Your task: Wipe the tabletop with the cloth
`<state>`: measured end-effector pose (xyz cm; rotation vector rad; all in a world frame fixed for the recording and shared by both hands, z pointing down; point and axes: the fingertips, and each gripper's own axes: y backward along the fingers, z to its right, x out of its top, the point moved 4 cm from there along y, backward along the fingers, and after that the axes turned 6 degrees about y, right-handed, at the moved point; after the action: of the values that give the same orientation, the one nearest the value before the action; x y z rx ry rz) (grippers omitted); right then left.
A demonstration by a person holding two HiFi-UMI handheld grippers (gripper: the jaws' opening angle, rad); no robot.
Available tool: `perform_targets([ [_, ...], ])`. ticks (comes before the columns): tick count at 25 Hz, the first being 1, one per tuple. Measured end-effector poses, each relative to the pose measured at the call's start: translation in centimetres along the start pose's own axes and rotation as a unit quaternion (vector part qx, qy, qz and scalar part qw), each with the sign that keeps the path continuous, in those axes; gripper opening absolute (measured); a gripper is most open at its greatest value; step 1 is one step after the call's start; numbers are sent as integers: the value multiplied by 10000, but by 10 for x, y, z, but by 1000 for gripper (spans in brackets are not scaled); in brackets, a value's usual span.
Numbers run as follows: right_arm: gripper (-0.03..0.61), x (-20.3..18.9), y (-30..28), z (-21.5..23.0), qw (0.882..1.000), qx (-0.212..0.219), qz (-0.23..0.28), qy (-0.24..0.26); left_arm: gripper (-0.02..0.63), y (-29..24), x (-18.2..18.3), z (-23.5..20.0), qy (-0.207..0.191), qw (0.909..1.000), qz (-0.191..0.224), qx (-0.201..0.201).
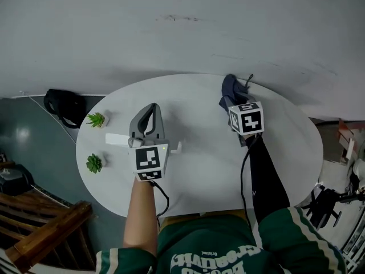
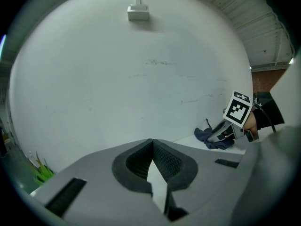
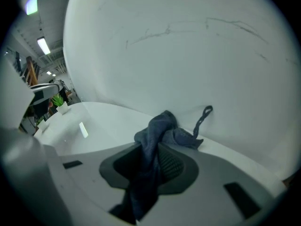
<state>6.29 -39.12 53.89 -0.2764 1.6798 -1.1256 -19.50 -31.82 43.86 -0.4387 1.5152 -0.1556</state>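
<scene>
Since the cloth (image 3: 165, 124) is soft and floppy, we pinch a bunched fold in our right gripper (image 3: 157, 149), while our left gripper (image 2: 152, 143) is closed and empty.

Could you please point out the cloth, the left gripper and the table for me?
cloth (image 3: 160, 126): right gripper view, on the bunched fold.
left gripper (image 1: 151, 107): head view, between its fingertips.
table (image 1: 205, 158): head view, on the bare top.

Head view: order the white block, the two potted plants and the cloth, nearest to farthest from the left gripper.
1. White block, just left of the left gripper.
2. Far plant and near plant, farther left; too close to call between them.
3. Cloth, off to the right, held in the right gripper's fingers.
</scene>
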Motion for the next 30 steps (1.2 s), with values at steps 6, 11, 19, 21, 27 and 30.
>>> perform_targets([
  [6, 101, 30, -22, -65, 9995, 219, 20, 226, 0, 26, -10, -58, 111, 9996, 22, 274],
  [11, 101, 56, -44, -119, 9980, 473, 41, 416, 0, 45, -18, -99, 198, 9986, -4, 486],
  [19, 101, 93, -75, -221, 9910, 909, 85, 981, 0, 83, -36, -141, 512, 9965, -142, 640],
  [21, 101, 99, -81, -242, 9891, 1017, 85, 1066, 0, 92, -41, -146, 599, 9959, -198, 652],
  [27, 101, 113, -91, -309, 9789, 1552, 133, 1322, 0, 115, -54, -159, 694, 9943, -249, 769],
  [30, 102, 115, -95, -331, 9753, 1674, 138, 1433, 0, 121, -56, -165, 740, 9935, -245, 832],
])
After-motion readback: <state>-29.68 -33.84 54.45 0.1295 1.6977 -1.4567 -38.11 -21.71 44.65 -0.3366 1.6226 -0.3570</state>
